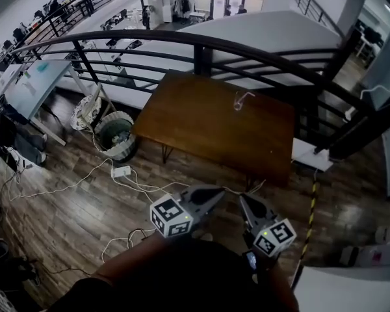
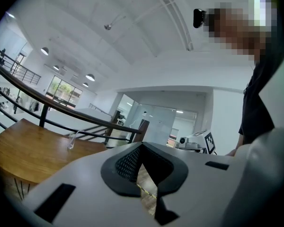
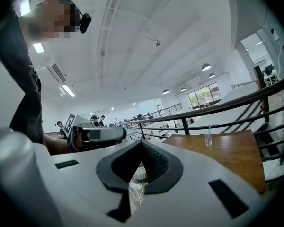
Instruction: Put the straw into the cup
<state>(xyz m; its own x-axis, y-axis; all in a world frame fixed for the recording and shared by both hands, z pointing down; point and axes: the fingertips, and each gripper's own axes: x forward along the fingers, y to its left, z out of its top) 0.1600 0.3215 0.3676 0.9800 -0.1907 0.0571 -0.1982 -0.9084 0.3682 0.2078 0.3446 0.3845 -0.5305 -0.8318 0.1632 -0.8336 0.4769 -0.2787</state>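
While the head view has the left gripper (image 1: pixel 216 193) and the right gripper (image 1: pixel 245 201) low and close to the person's body, the clear cup (image 1: pixel 238 103) stands well apart from both, near the far edge of the wooden tabletop (image 1: pixel 195 132), with the straw (image 1: pixel 246 95) sticking out of it. The left gripper view shows its jaws meeting at the tips with nothing between them, the cup (image 2: pixel 71 141) far off to the left. The right gripper view shows its jaws likewise closed and empty, the cup (image 3: pixel 208 139) far ahead to the right.

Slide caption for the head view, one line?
Left gripper and right gripper shut, empty, short of the wooden table bearing cup and straw.
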